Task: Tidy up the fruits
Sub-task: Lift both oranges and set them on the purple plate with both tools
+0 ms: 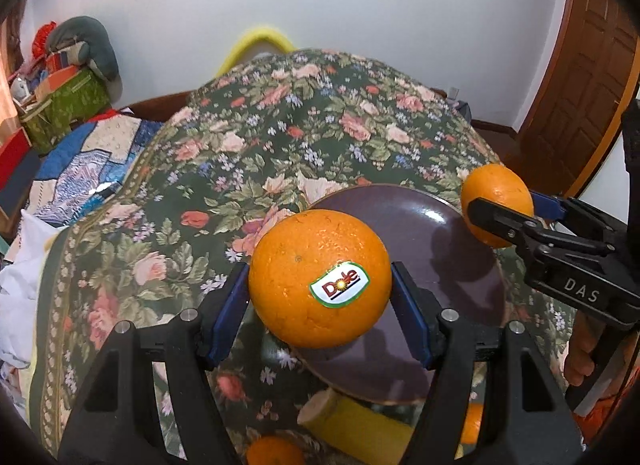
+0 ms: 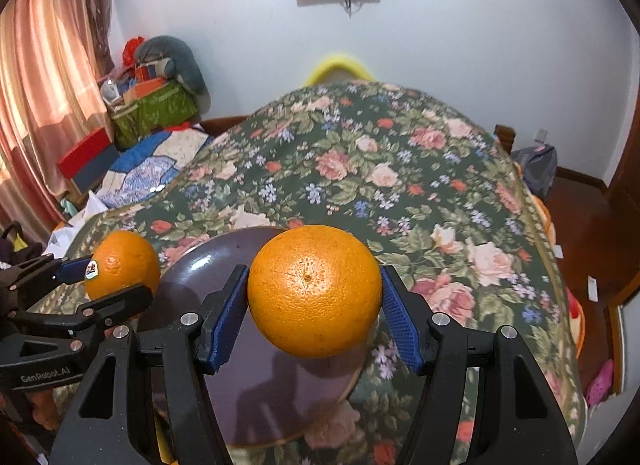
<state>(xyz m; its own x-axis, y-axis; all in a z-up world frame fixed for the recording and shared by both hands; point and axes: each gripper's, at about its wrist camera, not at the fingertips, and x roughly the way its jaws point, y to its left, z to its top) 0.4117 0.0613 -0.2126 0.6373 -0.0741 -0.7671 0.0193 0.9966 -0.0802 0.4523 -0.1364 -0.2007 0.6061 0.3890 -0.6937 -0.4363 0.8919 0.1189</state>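
Note:
My left gripper (image 1: 320, 285) is shut on an orange with a Dole sticker (image 1: 316, 269) and holds it above the left edge of a dark purple plate (image 1: 440, 241). My right gripper (image 2: 314, 293) is shut on a second, plain orange (image 2: 314, 289) above the plate's right edge (image 2: 256, 389). Each gripper shows in the other's view: the right one (image 1: 500, 209) with its orange (image 1: 500, 185), the left one (image 2: 100, 281) with its stickered orange (image 2: 124, 261). The plate lies on a floral tablecloth (image 1: 280, 137).
A banana (image 1: 352, 421) and two more oranges (image 1: 274, 451) (image 1: 472, 421) lie on the cloth near the plate's front edge. A quilt-covered bed (image 2: 156, 169) and boxes stand at the left; a wooden door (image 1: 580, 77) is at the right.

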